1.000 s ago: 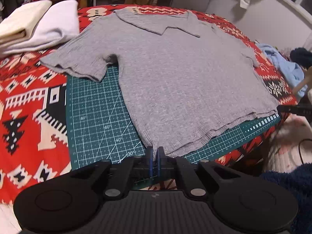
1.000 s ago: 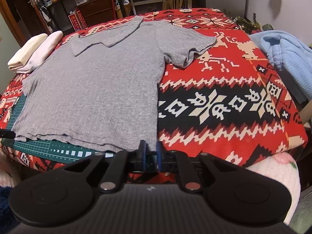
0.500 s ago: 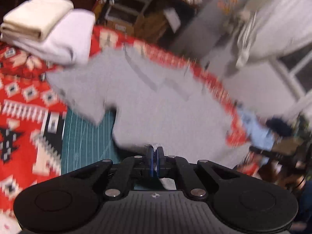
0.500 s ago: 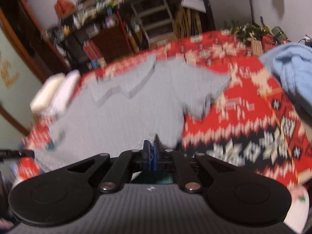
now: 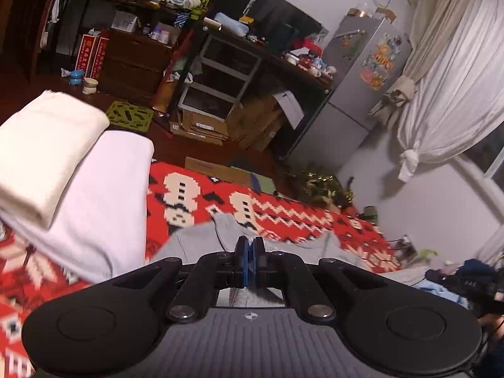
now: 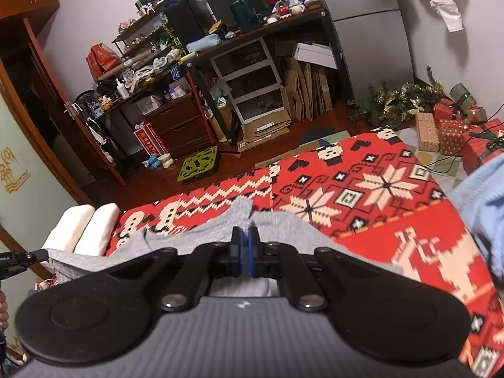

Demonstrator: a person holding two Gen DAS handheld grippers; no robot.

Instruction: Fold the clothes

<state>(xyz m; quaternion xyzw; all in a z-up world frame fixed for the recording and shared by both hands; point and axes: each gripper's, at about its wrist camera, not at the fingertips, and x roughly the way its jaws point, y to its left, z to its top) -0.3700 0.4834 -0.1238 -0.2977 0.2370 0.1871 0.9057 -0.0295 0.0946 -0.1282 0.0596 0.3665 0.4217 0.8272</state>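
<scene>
The grey short-sleeved shirt (image 5: 195, 245) lies on the red patterned cover (image 5: 283, 214), with only its collar end showing past the fingers. My left gripper (image 5: 251, 245) is shut, and grey fabric hangs right under its fingers. In the right wrist view the same shirt (image 6: 283, 230) spreads below my right gripper (image 6: 244, 236), which is also shut with grey cloth beneath it. Both grippers hold the hem up over the shirt's upper part. The shirt's lower body is hidden behind the gripper bodies.
A folded cream garment (image 5: 47, 157) rests on a folded white one (image 5: 104, 195) at the left of the cover. A light blue garment (image 6: 482, 208) lies at the right edge. Shelves, boxes and a fridge stand beyond the far edge.
Both grippers have risen from the near hem and swung forward over the shirt toward its collar, carrying the hem. The green cutting mat has dropped out of view.
</scene>
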